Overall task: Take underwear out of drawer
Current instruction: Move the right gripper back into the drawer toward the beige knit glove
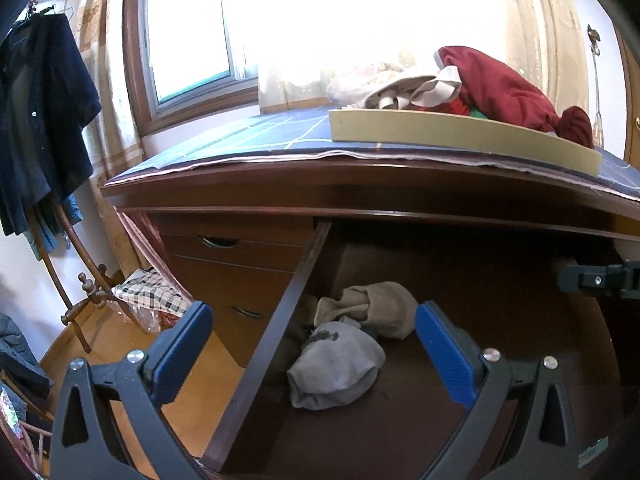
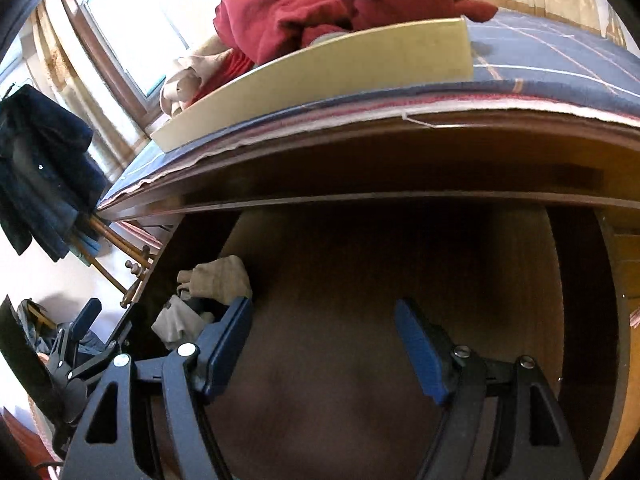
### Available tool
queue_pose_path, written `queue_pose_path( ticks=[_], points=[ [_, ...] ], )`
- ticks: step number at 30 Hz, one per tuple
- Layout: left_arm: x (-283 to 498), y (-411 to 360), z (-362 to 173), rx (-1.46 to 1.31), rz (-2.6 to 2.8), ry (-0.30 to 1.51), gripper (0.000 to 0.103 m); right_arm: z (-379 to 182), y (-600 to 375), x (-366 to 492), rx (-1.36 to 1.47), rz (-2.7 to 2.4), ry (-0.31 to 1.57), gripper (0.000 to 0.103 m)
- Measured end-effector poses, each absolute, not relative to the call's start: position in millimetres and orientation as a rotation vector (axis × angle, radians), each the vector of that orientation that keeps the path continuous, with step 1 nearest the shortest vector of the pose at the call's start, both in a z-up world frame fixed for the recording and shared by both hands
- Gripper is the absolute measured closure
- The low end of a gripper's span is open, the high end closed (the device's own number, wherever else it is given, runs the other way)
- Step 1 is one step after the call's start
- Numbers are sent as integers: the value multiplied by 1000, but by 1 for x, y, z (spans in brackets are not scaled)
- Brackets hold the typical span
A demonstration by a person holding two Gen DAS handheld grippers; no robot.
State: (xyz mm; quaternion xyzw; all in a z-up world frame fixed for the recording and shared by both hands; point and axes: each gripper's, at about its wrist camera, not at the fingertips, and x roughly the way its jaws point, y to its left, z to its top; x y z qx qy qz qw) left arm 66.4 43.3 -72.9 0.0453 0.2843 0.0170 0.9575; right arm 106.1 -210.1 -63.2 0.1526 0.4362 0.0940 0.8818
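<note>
A bright window (image 1: 192, 36) is seen behind a dark wooden dresser (image 1: 360, 188), its top covered with a blue checked cloth (image 1: 256, 136) and a flat beige tray (image 1: 460, 136) piled with red fabric (image 1: 512, 84). The top drawer (image 1: 280, 308) is pulled right out. Two bundles of underwear are left in its left corner, a grey one (image 1: 336, 364) touching a beige one (image 1: 372, 308) behind it. The left gripper (image 1: 314, 344) is held over the drawer's left wall with jaws released, nothing pinched. The right gripper (image 2: 324, 340) is pointed at bare drawer bottom, jaws spread wide and empty too, underwear just beside its left finger.
</note>
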Motion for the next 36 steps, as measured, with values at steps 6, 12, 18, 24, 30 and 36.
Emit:
queue_pose_path(
  ticks=[6, 12, 18, 24, 30, 36],
  points=[
    [63, 44, -72, 95, 13, 572, 0, -65, -180, 120, 181, 312, 983, 27],
    [55, 50, -70, 70, 74, 537, 0, -59, -121, 135, -133, 473, 979, 27],
    [40, 82, -64, -6, 217, 496, 0, -71, -96, 161, -188, 591, 1026, 27],
    [40, 102, -63, -30, 296, 486, 0, -90, -81, 180, -78, 646, 1049, 27],
    [43, 101, -68, -25, 285, 497, 0, -98, -64, 193, -77, 616, 1003, 27],
    [43, 102, -68, -35, 282, 504, 0, -118, -46, 201, -143, 590, 1008, 29]
  ],
)
